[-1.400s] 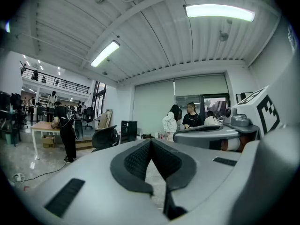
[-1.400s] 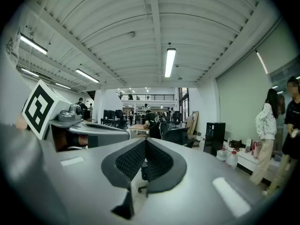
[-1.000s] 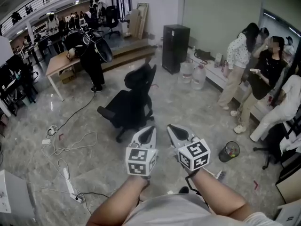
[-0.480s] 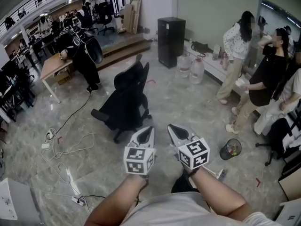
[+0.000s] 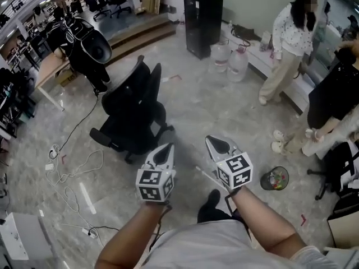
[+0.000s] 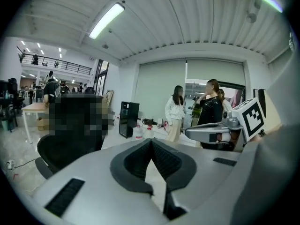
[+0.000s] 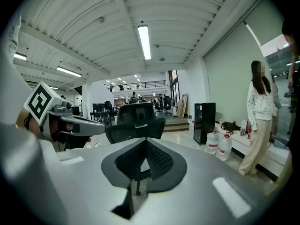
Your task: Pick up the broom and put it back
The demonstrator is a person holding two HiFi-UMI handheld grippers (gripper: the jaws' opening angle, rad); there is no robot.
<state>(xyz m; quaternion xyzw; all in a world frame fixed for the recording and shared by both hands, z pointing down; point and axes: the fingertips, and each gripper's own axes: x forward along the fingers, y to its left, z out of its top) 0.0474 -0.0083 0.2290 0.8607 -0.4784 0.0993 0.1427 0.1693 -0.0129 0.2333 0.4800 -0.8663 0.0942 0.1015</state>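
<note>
Both grippers are held out side by side over the marble floor, level with each other. My left gripper is shut with nothing in it, and its jaws meet at the tip. My right gripper is shut and empty too. A thin pale stick, seemingly the broom's handle, lies on the floor between them and runs under the right gripper. The brush end is hidden behind my right arm. Neither gripper touches it.
A black office chair stands just ahead on the left. A small black bin sits on the floor at the right. Cables and a power strip trail at the left. Water jugs, a black cabinet and standing people are beyond.
Both grippers have moved forward and dropped a little, still shut. The chair and the bin have come nearer in view. The brush end seen earlier beside my right arm is now hidden.
</note>
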